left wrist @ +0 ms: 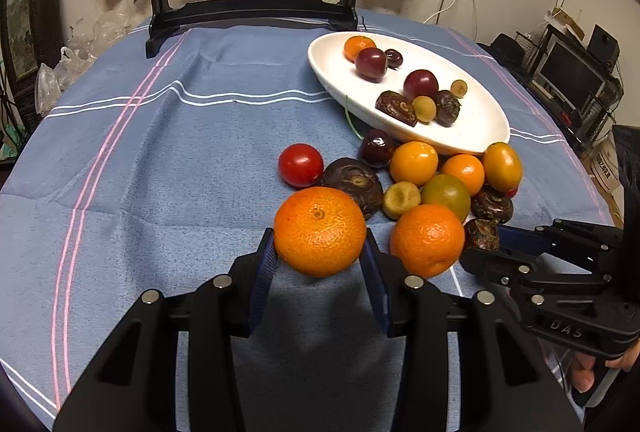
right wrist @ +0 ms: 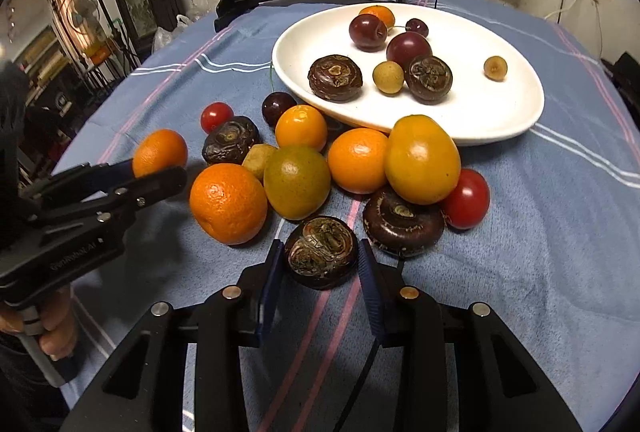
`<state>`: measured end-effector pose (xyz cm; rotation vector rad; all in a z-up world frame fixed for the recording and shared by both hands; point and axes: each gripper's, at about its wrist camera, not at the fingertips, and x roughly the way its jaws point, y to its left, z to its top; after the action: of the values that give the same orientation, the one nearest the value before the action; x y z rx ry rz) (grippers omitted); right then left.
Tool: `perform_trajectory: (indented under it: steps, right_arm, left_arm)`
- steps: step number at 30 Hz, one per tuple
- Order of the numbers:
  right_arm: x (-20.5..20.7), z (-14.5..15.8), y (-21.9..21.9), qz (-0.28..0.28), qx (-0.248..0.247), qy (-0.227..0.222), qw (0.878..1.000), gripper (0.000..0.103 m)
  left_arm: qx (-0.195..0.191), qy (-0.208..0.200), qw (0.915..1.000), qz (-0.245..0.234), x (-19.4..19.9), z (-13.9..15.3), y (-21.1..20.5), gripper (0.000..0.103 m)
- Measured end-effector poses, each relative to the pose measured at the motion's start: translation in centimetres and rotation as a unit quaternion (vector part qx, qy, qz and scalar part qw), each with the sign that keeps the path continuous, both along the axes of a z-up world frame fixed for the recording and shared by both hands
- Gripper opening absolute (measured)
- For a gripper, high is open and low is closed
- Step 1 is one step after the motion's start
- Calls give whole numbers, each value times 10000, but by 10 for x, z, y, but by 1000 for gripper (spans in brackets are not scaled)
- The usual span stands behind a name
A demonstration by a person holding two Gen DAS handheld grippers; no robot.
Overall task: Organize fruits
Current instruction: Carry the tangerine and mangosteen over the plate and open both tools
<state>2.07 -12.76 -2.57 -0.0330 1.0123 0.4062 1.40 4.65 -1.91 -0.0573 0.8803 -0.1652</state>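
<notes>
My left gripper [left wrist: 320,238] is shut on a round tangerine [left wrist: 320,228], its blue pads pressing both sides; the right wrist view shows that gripper [right wrist: 160,167] at the left with the tangerine [right wrist: 160,149]. My right gripper [right wrist: 322,250] is shut on a dark water chestnut [right wrist: 322,252] at the near edge of the fruit pile, seen from the side as the right gripper [left wrist: 482,244]. Loose tangerines, kumquats, cherry tomatoes and water chestnuts lie on the blue cloth. Behind them a white oval plate [left wrist: 480,135] [right wrist: 500,119] holds several fruits.
A dark wooden stand [left wrist: 252,11] with a round screen stands at the table's far edge. Plastic bags [left wrist: 60,71] lie off the left side. A second tangerine [left wrist: 426,240] sits between the two grippers. A hand [right wrist: 52,328] grips the left tool's handle.
</notes>
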Motion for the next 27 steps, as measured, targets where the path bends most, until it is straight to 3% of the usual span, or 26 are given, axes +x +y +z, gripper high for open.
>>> perform_trajectory:
  steps: [6, 16, 21, 27]
  right_arm:
    - [-9, 12, -7, 95, 281, -32, 9996, 38]
    - [-1, 56, -46, -317, 423, -598, 9968, 37]
    - [30, 72, -54, -424, 407, -879, 9944, 37]
    - [69, 54, -60, -665, 489, -660, 9944, 38]
  left_arm:
    - [100, 101, 9998, -122, -1, 1, -7, 41]
    - [183, 21, 9983, -547, 12, 34, -27, 41]
    - [187, -121, 9984, -529, 43, 57, -36, 41]
    - [248, 35, 9990, -377, 100, 54, -52, 41]
